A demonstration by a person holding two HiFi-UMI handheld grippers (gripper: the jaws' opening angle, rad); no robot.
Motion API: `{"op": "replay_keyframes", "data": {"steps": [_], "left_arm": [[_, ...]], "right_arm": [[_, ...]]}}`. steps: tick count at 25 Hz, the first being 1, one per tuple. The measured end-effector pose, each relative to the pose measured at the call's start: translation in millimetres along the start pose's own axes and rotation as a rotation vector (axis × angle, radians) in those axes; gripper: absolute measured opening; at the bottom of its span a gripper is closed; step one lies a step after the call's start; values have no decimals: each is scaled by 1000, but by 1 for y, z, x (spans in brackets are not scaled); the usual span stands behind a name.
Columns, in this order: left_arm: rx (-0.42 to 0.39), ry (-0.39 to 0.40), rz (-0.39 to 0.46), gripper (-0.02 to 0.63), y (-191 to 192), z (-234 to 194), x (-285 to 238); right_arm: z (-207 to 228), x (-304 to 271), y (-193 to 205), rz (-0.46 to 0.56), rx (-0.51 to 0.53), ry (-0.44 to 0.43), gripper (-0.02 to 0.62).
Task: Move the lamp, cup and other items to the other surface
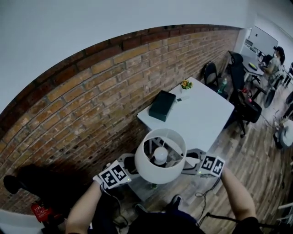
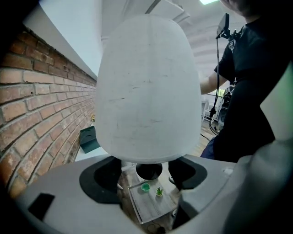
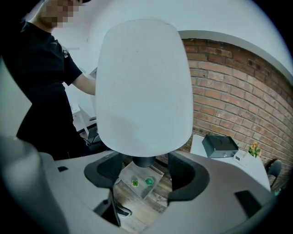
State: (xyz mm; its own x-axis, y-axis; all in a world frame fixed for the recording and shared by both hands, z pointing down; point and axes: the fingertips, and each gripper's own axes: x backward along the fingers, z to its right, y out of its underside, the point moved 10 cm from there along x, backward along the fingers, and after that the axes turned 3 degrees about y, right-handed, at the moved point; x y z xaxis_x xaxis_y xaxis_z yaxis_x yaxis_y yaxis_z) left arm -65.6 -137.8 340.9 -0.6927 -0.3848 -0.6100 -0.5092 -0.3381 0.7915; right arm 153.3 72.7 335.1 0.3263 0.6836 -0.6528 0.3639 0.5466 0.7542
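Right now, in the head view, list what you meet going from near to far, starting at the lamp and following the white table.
lamp → dark box → small plant → black chair

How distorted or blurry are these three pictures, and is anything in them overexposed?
Head view: strong fisheye bends the brick wall into an arc, and the lower-left corner is dark. Left gripper view: the lamp shade bulges and fills the frame, and a ceiling light blows out at the top edge. Right gripper view: black vignette in the corners, shade evenly lit, no glare.

Lamp (image 1: pixel 160 155): white shade, upright, mid-air; bulb visible.
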Motion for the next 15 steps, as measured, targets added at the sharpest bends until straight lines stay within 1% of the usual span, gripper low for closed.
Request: {"op": "replay_keyframes", "data": {"steps": [6, 10, 15], "left_arm": [[26, -52, -8, 313, -51, -8, -48], [25, -106, -21, 313, -82, -13, -84], [29, -143, -23, 313, -117, -18, -116]], "right_arm": [[54, 42, 34, 46, 14, -26, 311], [90, 70, 58, 78, 63, -29, 308], [124, 100, 76, 78, 76, -29, 307]]}}
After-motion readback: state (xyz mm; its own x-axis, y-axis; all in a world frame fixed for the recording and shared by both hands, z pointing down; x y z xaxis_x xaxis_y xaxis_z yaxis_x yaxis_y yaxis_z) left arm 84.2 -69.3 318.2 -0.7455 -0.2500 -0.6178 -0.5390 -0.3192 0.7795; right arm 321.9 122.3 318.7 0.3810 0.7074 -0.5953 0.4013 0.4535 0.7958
